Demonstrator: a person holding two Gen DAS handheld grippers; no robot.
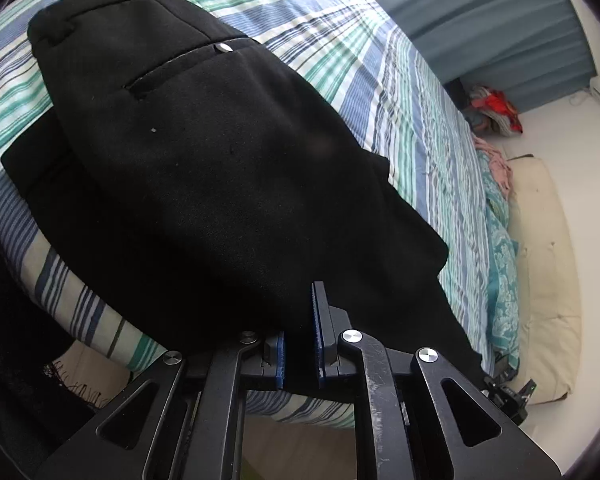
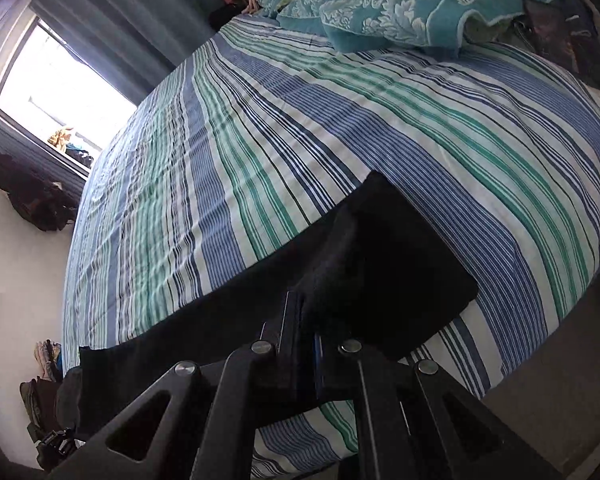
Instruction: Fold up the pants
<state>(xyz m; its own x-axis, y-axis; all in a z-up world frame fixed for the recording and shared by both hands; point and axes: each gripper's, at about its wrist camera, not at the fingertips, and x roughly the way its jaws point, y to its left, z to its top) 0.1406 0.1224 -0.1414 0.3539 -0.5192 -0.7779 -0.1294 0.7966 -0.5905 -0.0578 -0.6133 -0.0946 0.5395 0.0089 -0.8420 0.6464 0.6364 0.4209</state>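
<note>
Black pants (image 1: 204, 184) spread across the striped bed (image 1: 400, 92); each hand-held gripper, left (image 1: 300, 344) and right (image 2: 306, 344), pinches their near edge.

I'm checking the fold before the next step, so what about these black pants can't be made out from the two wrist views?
- Left wrist view: the pants hide the left gripper fingertips, so the depth of its bite is hidden.
- Right wrist view: the right gripper blocks the cloth between its fingers; the layer count is unclear.
- Both views: black fabric in shadow hides creases.
- Left wrist view: the far pile of clothes is too small to identify.
</note>
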